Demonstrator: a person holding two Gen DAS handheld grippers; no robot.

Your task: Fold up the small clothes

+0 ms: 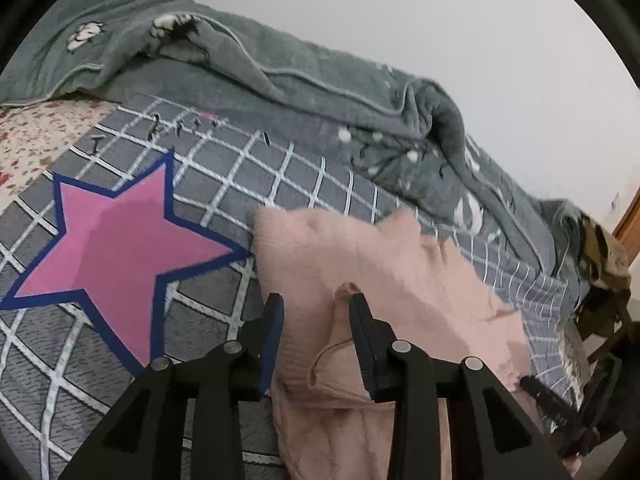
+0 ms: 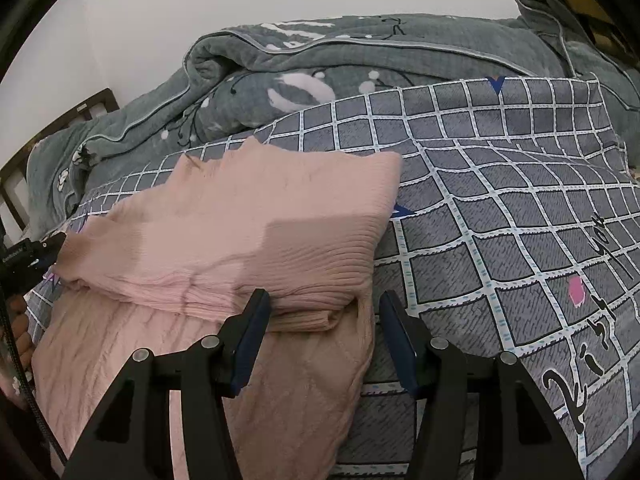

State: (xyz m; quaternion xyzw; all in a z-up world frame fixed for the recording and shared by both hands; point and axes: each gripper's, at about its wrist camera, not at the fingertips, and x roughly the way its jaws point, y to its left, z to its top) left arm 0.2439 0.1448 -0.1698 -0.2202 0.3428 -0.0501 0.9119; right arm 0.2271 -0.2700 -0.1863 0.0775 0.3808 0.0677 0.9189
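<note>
A pink knitted sweater (image 1: 360, 248) lies on the grey checked bed sheet (image 1: 240, 184). Its upper part is folded over the cable-knit lower layer (image 2: 120, 360). My left gripper (image 1: 316, 302) hovers at the sweater's left side with its jaws apart; a ribbed fold lies between them and the pads do not press on it. In the right wrist view the sweater (image 2: 260, 216) has its folded edge toward me. My right gripper (image 2: 324, 298) is open wide, straddling that fold at the right corner without touching it. The left gripper (image 2: 32, 252) also shows at this view's left edge.
A bunched grey-green quilt (image 1: 280, 80) (image 2: 360, 52) runs along the wall behind the sweater. A large pink star (image 1: 120, 248) is printed on the sheet to the left. A wooden headboard (image 2: 60, 128) and a camouflage item (image 1: 604, 256) stand at the bed's ends.
</note>
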